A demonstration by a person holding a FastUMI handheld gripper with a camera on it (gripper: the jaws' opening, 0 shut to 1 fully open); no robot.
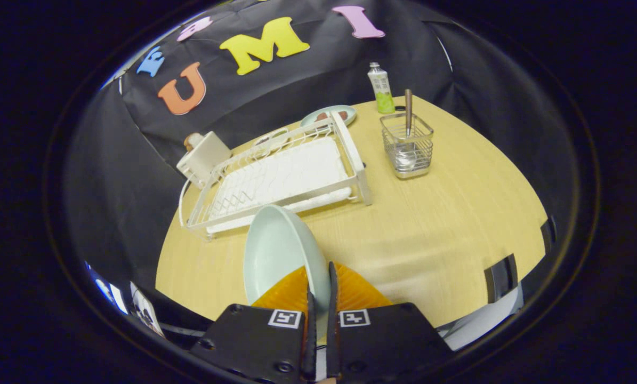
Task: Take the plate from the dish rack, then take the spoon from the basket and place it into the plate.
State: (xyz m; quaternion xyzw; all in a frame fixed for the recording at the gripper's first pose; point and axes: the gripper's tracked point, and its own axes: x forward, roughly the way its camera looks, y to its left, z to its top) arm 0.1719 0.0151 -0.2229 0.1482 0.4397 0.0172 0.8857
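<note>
1. Between the two fingers of the gripper [318, 290]: rim of a pale green round ceramic plate [275, 256], pinched from both sides, held on edge above the table, bowl side facing left.
2. Beyond the plate: white wire dish rack [281, 178] with a white drip tray, lying flat on a light wooden tabletop [430, 234].
3. Right of the rack, apart from it: small square metal wire basket [406, 146], with a metal spoon [408, 120] standing in it, handle up, bowl down.
4. Behind the basket: small white-and-green bottle [381, 88], upright near the table's far edge.
5. Behind the rack's far corner: second pale plate [329, 114] with something dark on it, too small to tell.
6. Left of the rack: cream box-shaped object [203, 157] at the table's edge.
7. Behind the table: black cloth wall [297, 90], draped in folds.
8. On the table's near right edge: two black clamp-like blocks [502, 277].
</note>
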